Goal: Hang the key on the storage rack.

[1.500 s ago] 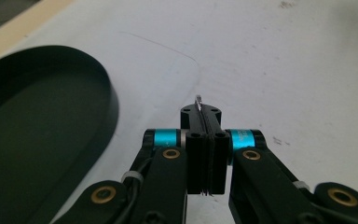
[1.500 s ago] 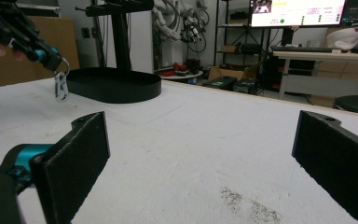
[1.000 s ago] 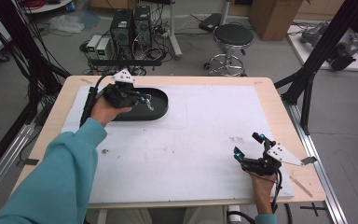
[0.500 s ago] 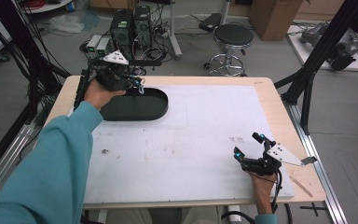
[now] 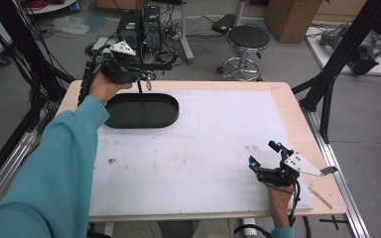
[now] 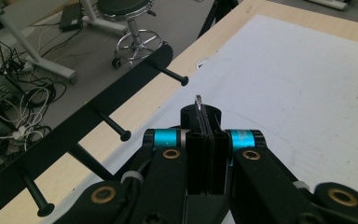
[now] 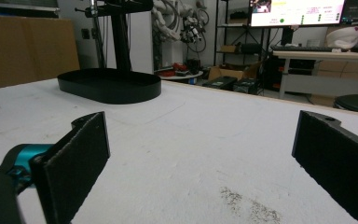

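Observation:
A black oval tray (image 5: 141, 111) sits at the table's far left, with a thin upright post (image 5: 140, 87) rising from it. In the left gripper view the post carries a black crossbar (image 6: 88, 121) with several pegs. My left gripper (image 5: 146, 79) is held up high by the top of the post, shut on a small thin metal piece (image 6: 198, 101) that sticks out past the jaw tips. My right gripper (image 5: 264, 153) rests low at the table's near right, open with nothing between its pads (image 7: 81, 154). The same tray (image 7: 109, 86) lies far ahead of it.
A white mat (image 5: 203, 148) covers most of the wooden table (image 5: 287, 99). Behind the table stand a round stool (image 5: 248, 37) and computer boxes with cables (image 5: 139, 25). Black frame posts (image 5: 327, 84) rise at the right edge.
My left gripper has lifted out of the tray and moved back and up to the top of the post, staying shut. The right gripper has not moved.

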